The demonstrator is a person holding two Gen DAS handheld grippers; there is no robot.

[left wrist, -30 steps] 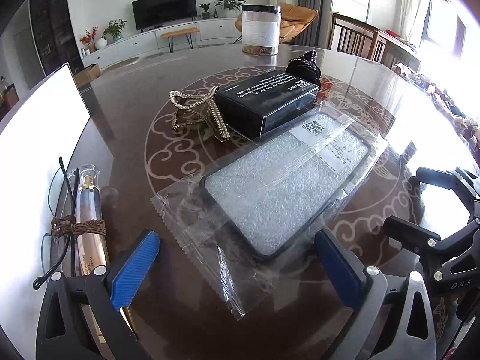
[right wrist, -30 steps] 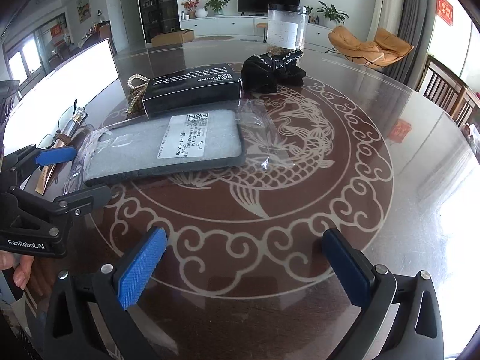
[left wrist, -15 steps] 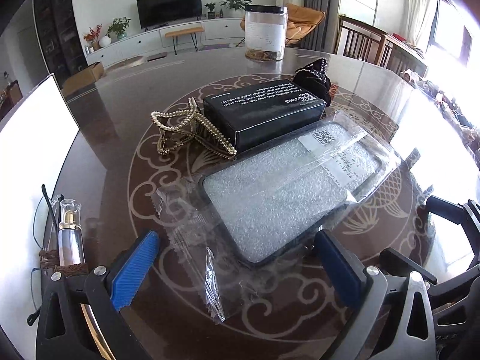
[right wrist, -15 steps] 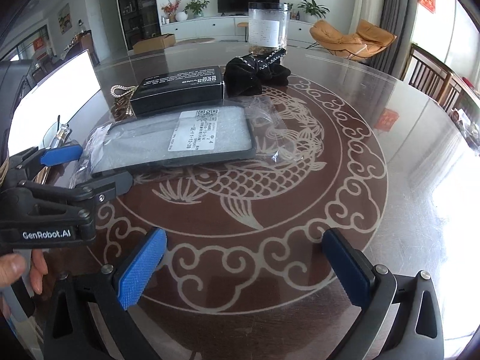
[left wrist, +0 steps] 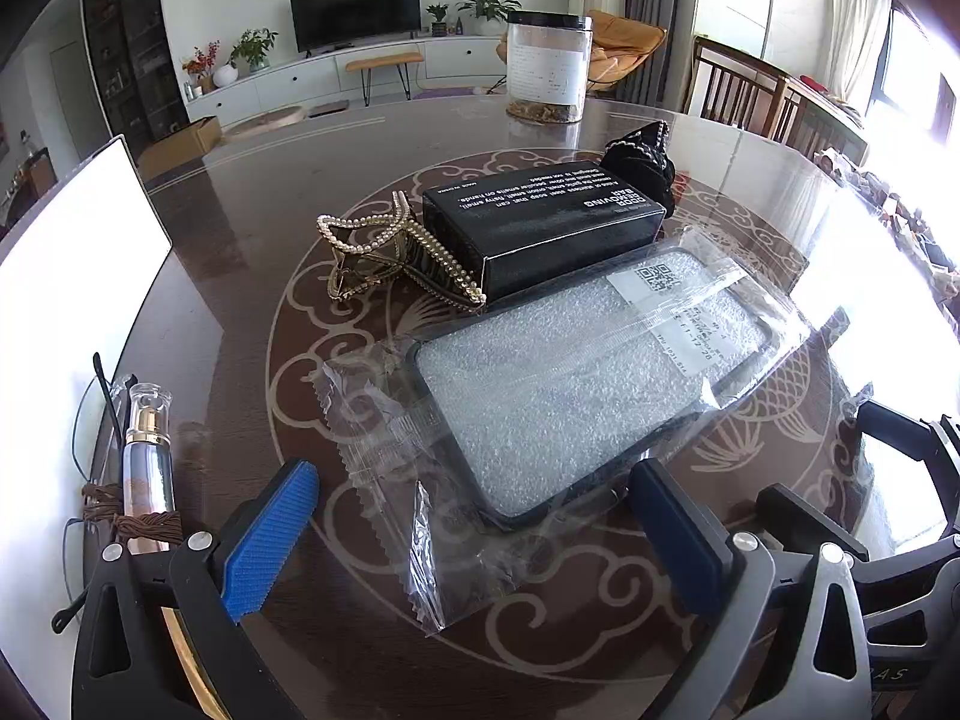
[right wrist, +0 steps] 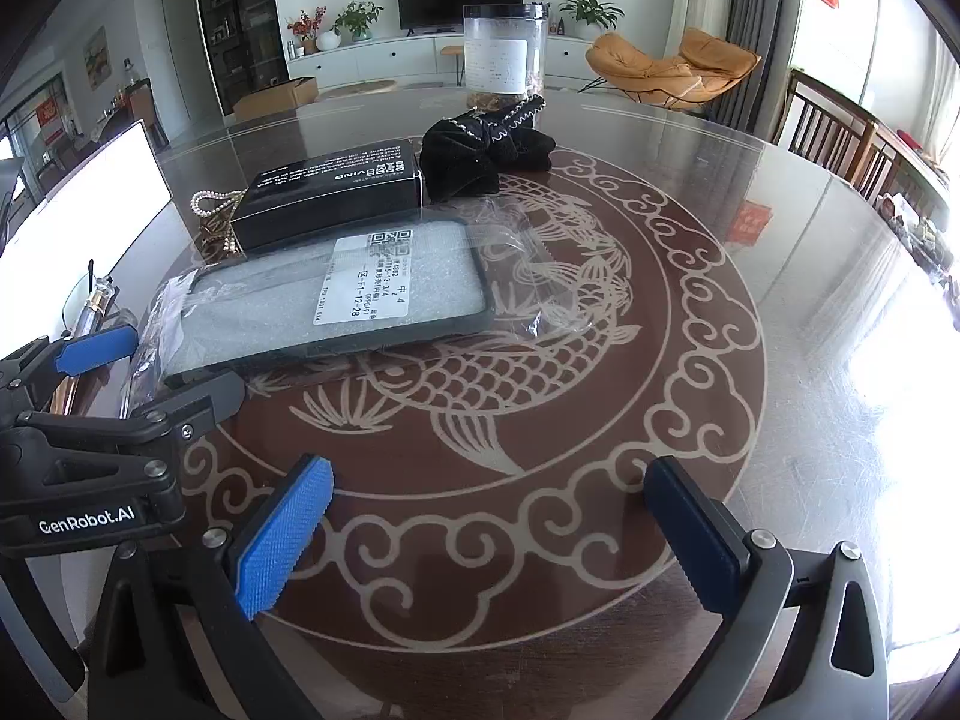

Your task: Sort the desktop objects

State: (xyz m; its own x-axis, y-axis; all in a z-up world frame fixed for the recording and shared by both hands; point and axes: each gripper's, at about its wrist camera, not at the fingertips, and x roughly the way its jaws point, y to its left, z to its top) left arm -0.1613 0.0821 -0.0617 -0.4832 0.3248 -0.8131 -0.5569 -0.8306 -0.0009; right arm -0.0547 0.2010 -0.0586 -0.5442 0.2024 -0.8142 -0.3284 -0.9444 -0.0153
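A: What has changed in the last second?

B: The left claw (left wrist: 474,531) has pulled back and swung a little toward the middle of the counter (right wrist: 810,276). The bagged phone case (left wrist: 576,384) now sits further ahead of its blue pads than it did, and the small bottle (left wrist: 147,468) at the left has slid down toward the corner of the view.

A: And the case itself?

B: It has not moved. It lies flat in its clear bag, just in front of the black box (left wrist: 540,228), with the pearl hair clip (left wrist: 384,252) beside the box and the black scrunchie (right wrist: 480,150) behind it.

A: Are the claws holding anything?

B: No. The left one is spread wide with nothing between its pads; the right claw (right wrist: 486,540) is spread too, over bare counter (it has edged forward slightly, so the fish pattern fills more of its view).

A: So what does that mean for the sorting?

B: I judge that nothing is sorted yet. The left claw seems to be lining up on the near end of the case, though the loose bag could slip when pinched.
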